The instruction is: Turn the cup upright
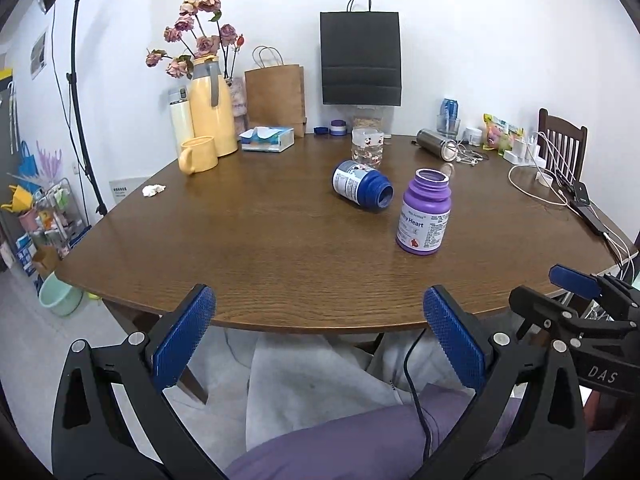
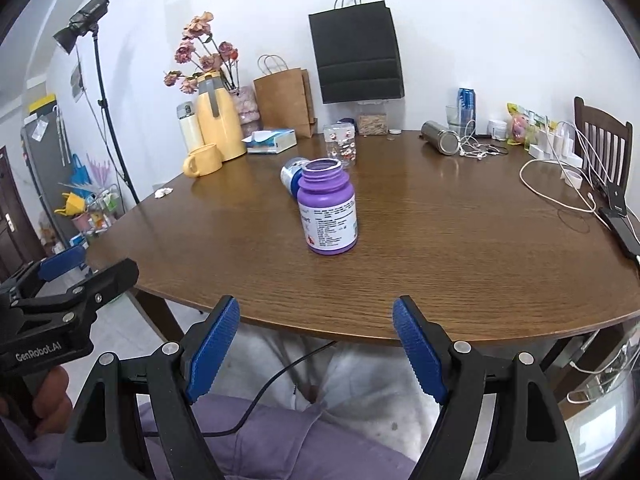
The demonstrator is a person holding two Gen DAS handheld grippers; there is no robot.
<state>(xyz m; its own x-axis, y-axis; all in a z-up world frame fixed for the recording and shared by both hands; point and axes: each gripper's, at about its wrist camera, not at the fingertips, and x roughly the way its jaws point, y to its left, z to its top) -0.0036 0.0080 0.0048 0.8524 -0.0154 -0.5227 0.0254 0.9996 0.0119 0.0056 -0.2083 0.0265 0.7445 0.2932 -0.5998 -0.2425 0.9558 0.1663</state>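
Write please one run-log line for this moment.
left gripper: open, empty | right gripper: open, empty | blue bottle: on side | purple bottle: upright

White walls (image 1: 480, 20) back a round wooden bench (image 1: 260, 248). A studio light (image 2: 86, 20) stands at left, a dark chair (image 2: 604, 140) at right, over pale floor (image 1: 24, 332).
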